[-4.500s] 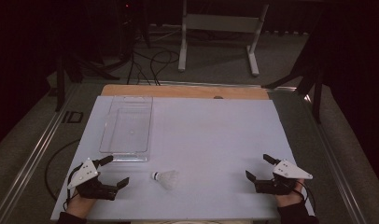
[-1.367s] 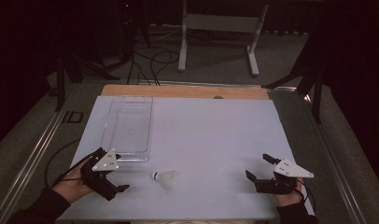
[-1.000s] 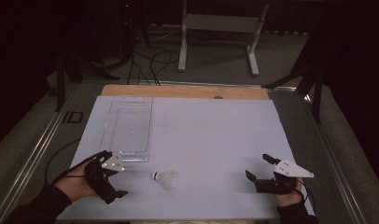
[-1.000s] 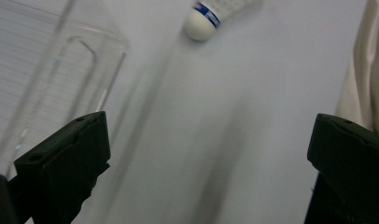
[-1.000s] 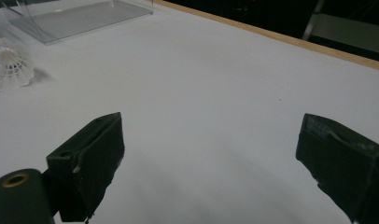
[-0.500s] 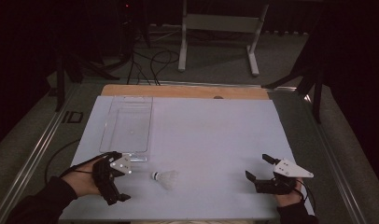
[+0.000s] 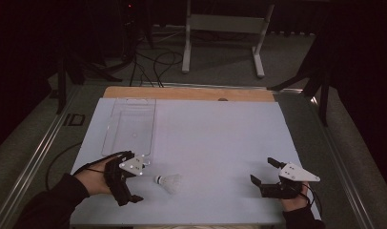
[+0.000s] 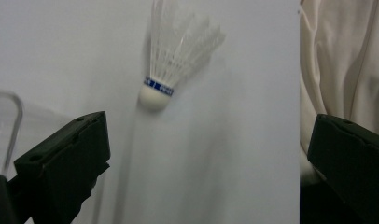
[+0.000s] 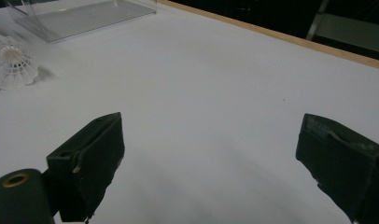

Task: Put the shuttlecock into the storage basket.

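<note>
Your left gripper (image 7: 134,176) is now sitting closer to the shuttlecock (image 7: 169,182) than it was a moment ago: it has been sliding rightward along the near part of the table (image 7: 215,138) and turning, so its jaws are now pointing across at the cork. Those jaws are spread wide and are gripping nothing. In the left gripper view the shuttlecock (image 8: 177,56) is lying just ahead of the gap between them, cork end toward you, feathers fanning away, a blue band around the base.

Your right gripper (image 7: 265,171) is resting where it was earlier, near the front right of the table, well apart from the shuttlecock. Its jaws are also standing wide apart and empty, with bare white surface between them in the right gripper view.

Just beyond your left hand (image 7: 94,174), the clear plastic tray (image 7: 130,126) is lying flat on the left half of the table, its near end just behind the gripper; one rounded corner (image 8: 10,121) is showing beside the left jaw.

Between the shuttlecock and your right gripper the surface is lying open. Farther off, the white sheet is ending at a wooden edge strip (image 7: 191,93), and past it a metal stand (image 7: 225,33) and cables (image 7: 156,62) are sitting on the floor.
</note>
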Demonstrator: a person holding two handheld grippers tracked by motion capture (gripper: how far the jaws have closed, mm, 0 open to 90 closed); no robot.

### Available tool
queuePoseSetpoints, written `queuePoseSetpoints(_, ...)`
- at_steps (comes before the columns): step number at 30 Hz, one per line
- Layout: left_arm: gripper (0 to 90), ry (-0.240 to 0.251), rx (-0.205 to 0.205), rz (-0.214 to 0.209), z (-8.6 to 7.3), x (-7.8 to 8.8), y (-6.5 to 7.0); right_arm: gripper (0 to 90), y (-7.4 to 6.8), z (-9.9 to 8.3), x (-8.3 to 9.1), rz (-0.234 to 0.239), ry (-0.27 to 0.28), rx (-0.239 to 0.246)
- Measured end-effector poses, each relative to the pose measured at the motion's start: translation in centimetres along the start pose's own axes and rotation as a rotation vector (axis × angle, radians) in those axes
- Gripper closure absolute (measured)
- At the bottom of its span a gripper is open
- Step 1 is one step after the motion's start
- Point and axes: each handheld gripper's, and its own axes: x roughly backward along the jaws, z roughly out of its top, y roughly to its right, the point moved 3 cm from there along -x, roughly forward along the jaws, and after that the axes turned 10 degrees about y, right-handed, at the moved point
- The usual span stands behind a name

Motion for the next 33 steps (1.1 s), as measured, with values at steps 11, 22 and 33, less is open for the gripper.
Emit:
queuePoseSetpoints(11, 0.0, 0.087, -0.044, 0.008, 0.8, -1.3, -0.9, 8.2, 0.0, -0.1, -0.1, 0.007, -0.003, -0.001)
queuePoseSetpoints(22, 0.0, 0.124, -0.068, 0.015, 0.5, -3.1, -1.7, 8.2, -0.1, -0.1, -0.1, 0.018, -0.01, 0.0)
queuePoseSetpoints(33, 10.5, 0.078, -0.066, 0.054, -0.1, -5.3, -2.7, 8.2, -0.1, -0.2, -0.3, 0.026, -0.017, -0.002)
